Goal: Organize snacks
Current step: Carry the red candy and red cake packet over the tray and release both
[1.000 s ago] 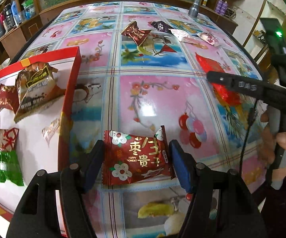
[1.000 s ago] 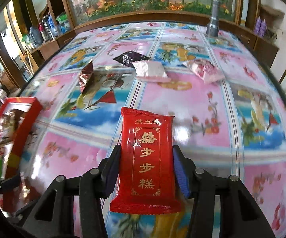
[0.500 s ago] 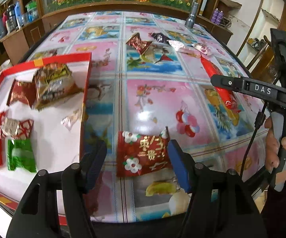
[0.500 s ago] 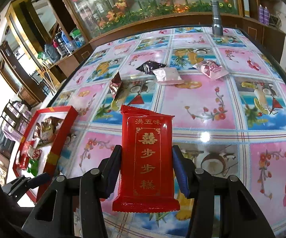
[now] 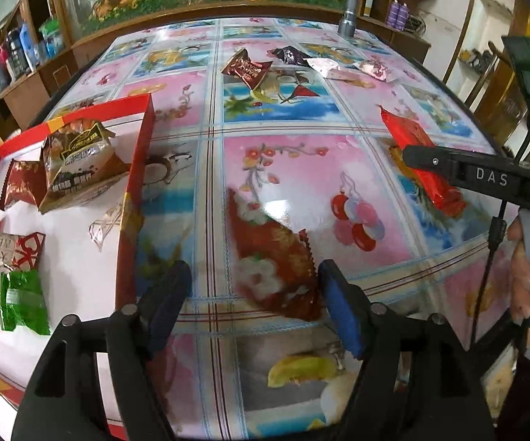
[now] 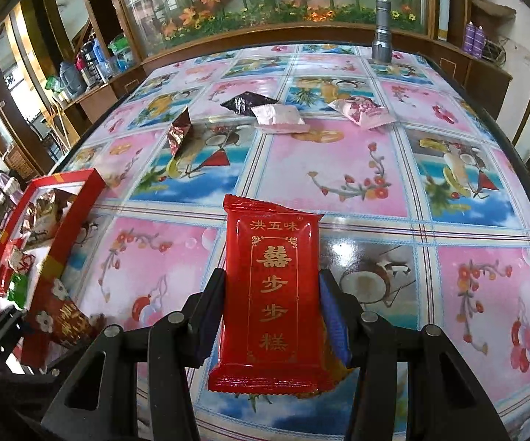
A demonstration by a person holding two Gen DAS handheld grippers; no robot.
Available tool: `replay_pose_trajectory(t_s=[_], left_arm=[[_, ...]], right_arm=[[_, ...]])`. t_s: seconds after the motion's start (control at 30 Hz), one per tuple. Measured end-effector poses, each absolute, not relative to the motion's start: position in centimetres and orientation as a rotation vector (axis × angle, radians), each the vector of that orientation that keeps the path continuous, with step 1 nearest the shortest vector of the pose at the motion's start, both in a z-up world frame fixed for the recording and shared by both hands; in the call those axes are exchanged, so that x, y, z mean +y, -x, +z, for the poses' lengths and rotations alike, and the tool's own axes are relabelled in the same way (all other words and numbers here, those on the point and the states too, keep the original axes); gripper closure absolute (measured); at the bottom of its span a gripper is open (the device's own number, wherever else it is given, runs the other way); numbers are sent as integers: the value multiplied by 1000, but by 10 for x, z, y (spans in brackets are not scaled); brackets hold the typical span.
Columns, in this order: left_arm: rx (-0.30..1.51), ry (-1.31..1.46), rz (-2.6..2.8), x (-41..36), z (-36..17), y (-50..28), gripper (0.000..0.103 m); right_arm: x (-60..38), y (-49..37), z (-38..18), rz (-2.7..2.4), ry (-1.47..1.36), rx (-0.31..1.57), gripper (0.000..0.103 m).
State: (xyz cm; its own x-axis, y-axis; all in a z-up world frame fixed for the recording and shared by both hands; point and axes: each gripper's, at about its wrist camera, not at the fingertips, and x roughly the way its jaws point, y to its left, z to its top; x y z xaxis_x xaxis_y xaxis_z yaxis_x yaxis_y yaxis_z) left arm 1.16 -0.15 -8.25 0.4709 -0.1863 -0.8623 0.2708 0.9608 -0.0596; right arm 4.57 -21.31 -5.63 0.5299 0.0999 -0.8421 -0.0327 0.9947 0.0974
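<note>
- Between the left gripper's [image 5: 253, 301] pads [image 5: 338, 312] a flowered packet [image 5: 276, 257] shows blurred and tilted; the jaws have just been opening and no longer press it, so it looks let go, short of the tray [image 5: 132, 198], which lies to that gripper's left.
- Clamped in the right gripper [image 6: 268, 316], the red bar [image 6: 270, 294] stands along the fingers.
- Best carry the bar over the tray wall before releasing, then re-grip the packet squarely.

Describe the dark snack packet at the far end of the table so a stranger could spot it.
Start at the silver flashlight standing at the table's far edge. Three packets lie in a row nearer than it; the dark packet is leftmost, touching the pale pink packet, and the only near-black one.
</note>
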Motion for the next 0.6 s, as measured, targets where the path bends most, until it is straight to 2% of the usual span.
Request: replay_pose_trajectory(t_s=[0.17,0.33,0.6], left_arm=[[1017,-88,-291,-3,-84,-15,32],[1005,-58,-295,2,-82,-19,42],[991,-37,-307,6,-79,-19,49]], right_arm=[[-209,-48,-62,83,-70,1017,52],[-203,-48,-64,76,-41,1016,52],[-200,-50,-66,73,-35,1024,52]])
